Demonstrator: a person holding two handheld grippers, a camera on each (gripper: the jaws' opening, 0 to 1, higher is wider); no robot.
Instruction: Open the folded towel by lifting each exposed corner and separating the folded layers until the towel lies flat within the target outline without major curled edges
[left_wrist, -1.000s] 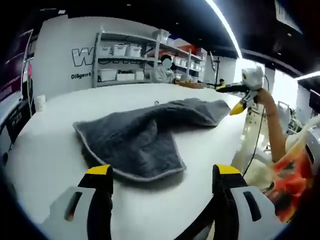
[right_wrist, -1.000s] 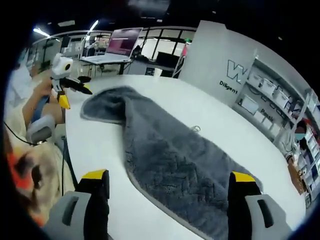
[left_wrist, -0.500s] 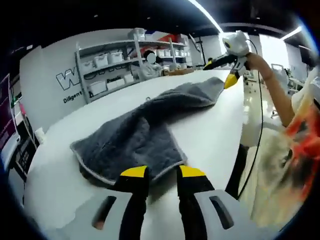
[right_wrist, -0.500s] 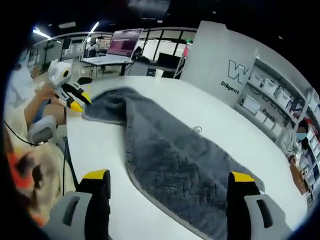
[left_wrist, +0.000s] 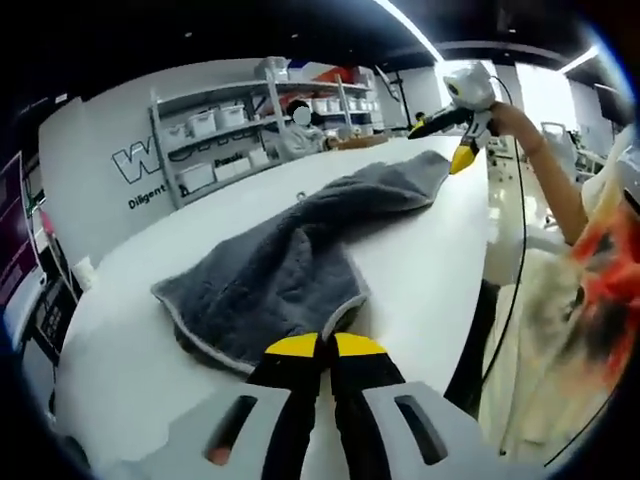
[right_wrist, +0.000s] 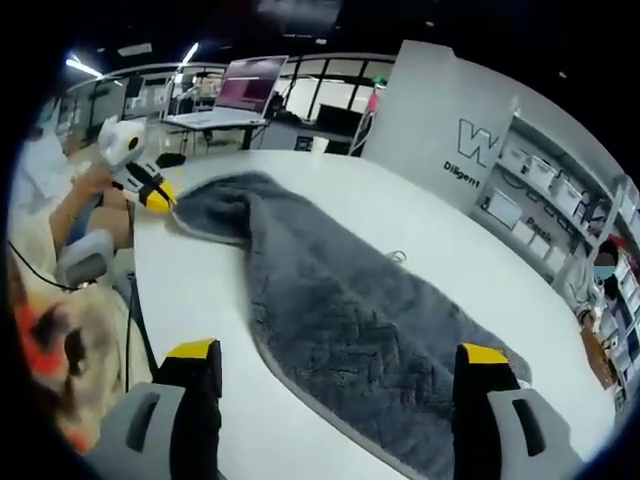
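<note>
Progress: The towel (left_wrist: 290, 270) is partly opened but far from flat. It runs as a long, rumpled band across the table (left_wrist: 420, 270), with a folded flap at the lower centre of the left gripper view. No target outline can be made out on the tabletop.

Left to do: By my reading, the folded layers must be separated, the corners drawn out and the edges smoothed.

Left gripper (left_wrist: 325, 347): At the bottom centre of its own view, the yellow-tipped jaws are pressed together at the towel's near hem. They look clenched on that edge, though the cloth between the tips is hard to see. In the right gripper view the same gripper (right_wrist: 158, 193) sits at the upper left, tips touching the towel's far corner.

Right gripper (right_wrist: 340, 352): Jaws spread wide, grasping nothing, hovering over the towel's broad end at the bottom of its view. It also appears at the upper right of the left gripper view (left_wrist: 462, 158), near the far corner.

Towel: Dark grey, thick pile with a faint zigzag weave and a paler hem; a small loop (right_wrist: 397, 257) shows midway along one side. It bunches in a ridge down its length.

Setting: Shelves (left_wrist: 250, 120) with bins stand behind.
</note>
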